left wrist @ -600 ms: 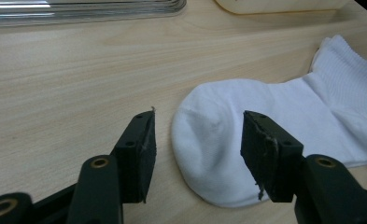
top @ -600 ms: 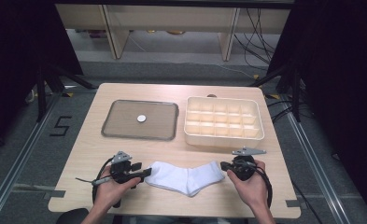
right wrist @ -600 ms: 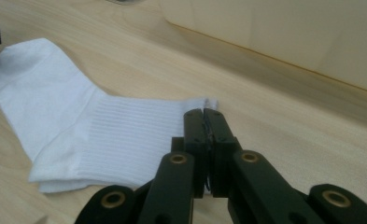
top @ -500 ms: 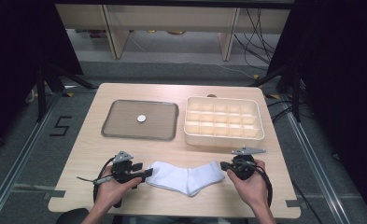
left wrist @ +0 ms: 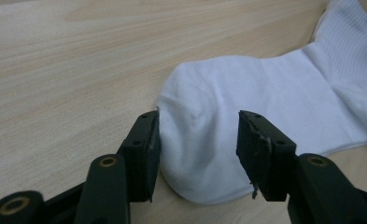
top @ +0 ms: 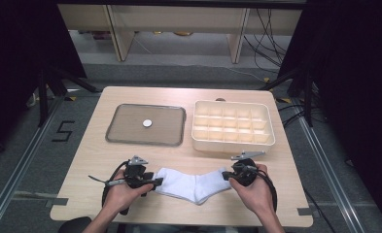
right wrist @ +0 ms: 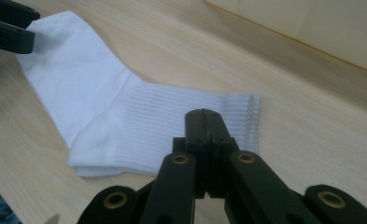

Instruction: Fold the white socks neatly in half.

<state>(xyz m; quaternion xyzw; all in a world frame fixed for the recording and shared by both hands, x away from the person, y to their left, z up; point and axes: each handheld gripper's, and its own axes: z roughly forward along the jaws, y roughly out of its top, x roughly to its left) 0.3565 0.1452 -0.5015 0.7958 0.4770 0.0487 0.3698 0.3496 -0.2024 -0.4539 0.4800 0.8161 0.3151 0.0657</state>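
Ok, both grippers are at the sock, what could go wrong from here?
1. The left gripper is open around the toe of the white sock; closing now may catch only a thin fold, which could slip out.
2. The right gripper is shut over the ribbed cuff; whether it really pinches fabric is hard to tell, so a lift might leave that end on the table.

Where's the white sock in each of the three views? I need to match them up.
High view: the sock lies bottom centre, near the table's front edge, between both grippers.
Left gripper view: its toe sits centre, between the open jaws; the cuff runs top right.
Right gripper view: it runs from top left to centre, cuff by the shut jaws.
Shared landmark: the sock's ribbed cuff.
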